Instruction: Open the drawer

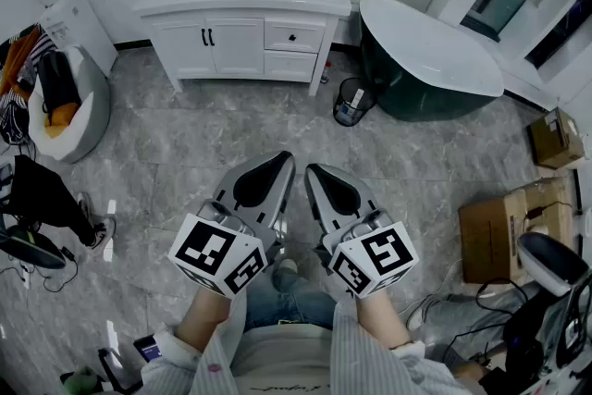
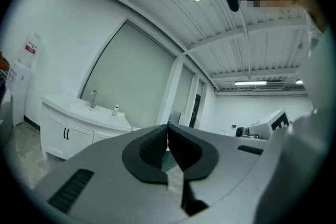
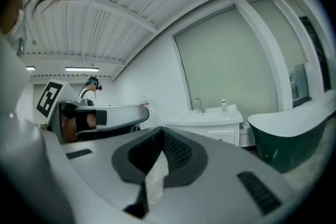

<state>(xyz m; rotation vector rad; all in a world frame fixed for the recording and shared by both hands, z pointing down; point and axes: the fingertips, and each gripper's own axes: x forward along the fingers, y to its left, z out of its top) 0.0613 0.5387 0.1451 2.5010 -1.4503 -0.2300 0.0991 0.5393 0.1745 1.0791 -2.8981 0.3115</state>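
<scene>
Wide view first: a grey marble floor (image 1: 185, 153) runs out ahead of the person. At its far side a dark green bathtub (image 1: 425, 60) stands to the right of a white vanity (image 1: 236, 46) with a basin on top.

Nearer in, both tools are held low and close to the body, well apart from the vanity. The left gripper (image 1: 282, 160) has its jaws pressed together at the tips with nothing between them. The right gripper (image 1: 314, 171) matches it, tips meeting and empty. The two point level toward the cabinet, side by side.

Now the target. On the vanity's right-hand section sit an upper drawer (image 1: 293, 37) and a lower drawer (image 1: 289, 65), beside the double doors. Both fronts look flush with the cabinet, so neither is pulled out. A small bin (image 1: 351, 102) stands on the floor between vanity and tub.

So the task looks barely begun. The walk up, the grip on a dark knob (image 1: 292, 37) and the pull are all left to do.
</scene>
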